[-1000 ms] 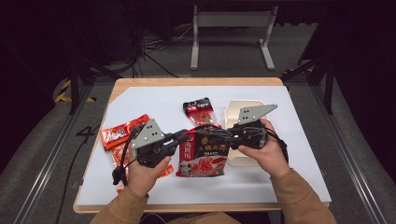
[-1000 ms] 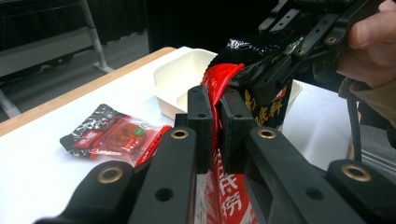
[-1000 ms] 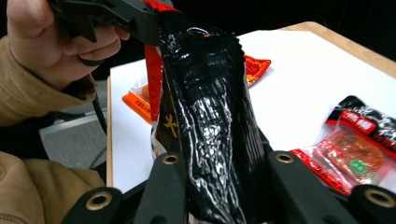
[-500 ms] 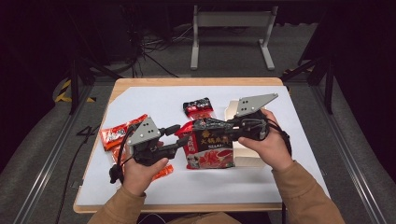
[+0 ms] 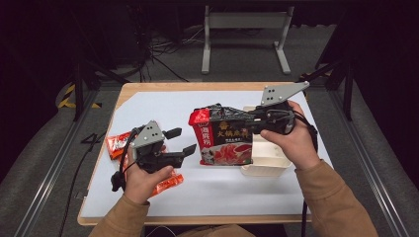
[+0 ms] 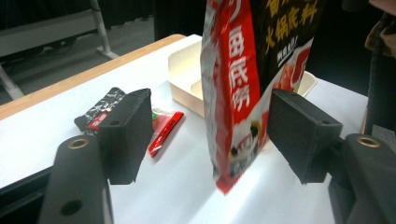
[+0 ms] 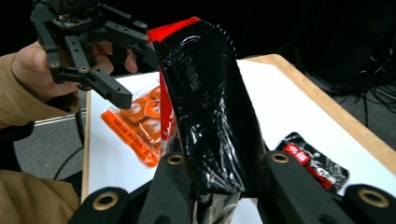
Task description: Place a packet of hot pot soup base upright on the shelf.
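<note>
In the high view, you held the large pouch (image 5: 225, 140) upright above the middle of the table (image 5: 148, 106), with the right gripper (image 5: 254, 123) at its right edge and the left gripper (image 5: 185, 142) just left of it, apart from it. The tray (image 5: 269, 160) lay on the table right of and partly behind the pouch, under your right hand. The flat packets (image 5: 118, 144) lay at the left, beneath and behind your left hand, and a small sachet (image 6: 99, 112) lay beyond them, nearer the far edge.
</note>
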The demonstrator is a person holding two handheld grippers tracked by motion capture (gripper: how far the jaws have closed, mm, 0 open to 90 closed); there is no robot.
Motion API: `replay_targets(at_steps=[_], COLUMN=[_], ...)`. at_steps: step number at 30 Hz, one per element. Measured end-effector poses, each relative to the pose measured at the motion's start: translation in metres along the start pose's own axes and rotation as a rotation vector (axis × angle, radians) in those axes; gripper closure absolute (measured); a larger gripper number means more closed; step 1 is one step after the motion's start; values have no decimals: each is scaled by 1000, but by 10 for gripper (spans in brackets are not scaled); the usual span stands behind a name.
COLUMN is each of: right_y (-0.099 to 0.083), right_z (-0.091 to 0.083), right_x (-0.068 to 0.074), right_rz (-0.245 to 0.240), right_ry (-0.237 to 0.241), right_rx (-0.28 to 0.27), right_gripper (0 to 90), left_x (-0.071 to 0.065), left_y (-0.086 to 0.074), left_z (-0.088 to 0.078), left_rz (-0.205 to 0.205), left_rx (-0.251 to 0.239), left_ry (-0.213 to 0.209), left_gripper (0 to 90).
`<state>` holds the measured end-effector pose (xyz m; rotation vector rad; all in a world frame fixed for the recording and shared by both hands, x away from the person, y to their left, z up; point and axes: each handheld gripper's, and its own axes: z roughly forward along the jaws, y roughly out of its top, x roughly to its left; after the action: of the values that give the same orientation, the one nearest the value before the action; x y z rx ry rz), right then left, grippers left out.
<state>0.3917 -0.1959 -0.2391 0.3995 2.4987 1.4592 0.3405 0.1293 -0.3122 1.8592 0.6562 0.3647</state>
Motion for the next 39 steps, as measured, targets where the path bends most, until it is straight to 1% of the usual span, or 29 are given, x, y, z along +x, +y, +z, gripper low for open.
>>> replay_targets(at_steps=[2,7,10,11,14,15,17,18,20,23,25,27,28,30,32,33,34,36,39], right_y=[2,6,9,11,14,14,15,16,16,16,16,15,14,14,12,12,11,10,8], right_z=[-2,-8,-12,-14,-18,-19,-19,-21,-22,-24,-25,-27,-27,-29,-30,-31,-32,-35,-38], right_x=[-3,-14,-20,-24,-31,-33,-36,-39,-44,-52,-56,-62,-64,-69,-75,-77,-80,-85,-93], right_rz=[-3,-9,-10,-11,-13,-12,-13,-16,-15,-25,-26,-28,-29,-28,-16,-12,-11,-16,-17], right_ry=[-9,-36,-52,-60,-72,-77,-81,-87,-98,-115,-126,-140,-144,-154,-165,-169,-173,-181,-195], right_rx=[-1,-12,-20,-23,-29,-30,-33,-35,-37,-39,-39,-40,-42,-42,-44,-46,-49,-54,-56], right_gripper=[785,785,785,785,785,785,785,785,785,785,785,784,784,784,784,784,784,784,783], left_x=[2,10,13,16,18,18,20,21,24,29,32,34,36,37,39,39,41,43,47], left_y=[-1,-3,-5,-6,-7,-7,-8,-9,-10,-14,-15,-17,-17,-18,-19,-20,-20,-21,-22], left_z=[-1,-2,-3,-3,-2,-2,-2,-2,-2,0,0,0,0,0,-1,-1,-1,-2,-3], left_rz=[-13,-31,-35,-38,-30,-30,-31,-36,-26,-30,-28,-40,-39,-37,-33,-46,-44,-52,-74], left_rx=[-1,6,17,18,40,40,46,51,51,53,65,63,66,70,73,71,73,73,74], left_ry=[3,17,30,50,93,93,107,109,114,120,125,128,129,132,138,139,137,137,132], left_gripper=[302,266,250,245,238,238,238,237,234,227,226,225,225,233,233,232,229,223,220])
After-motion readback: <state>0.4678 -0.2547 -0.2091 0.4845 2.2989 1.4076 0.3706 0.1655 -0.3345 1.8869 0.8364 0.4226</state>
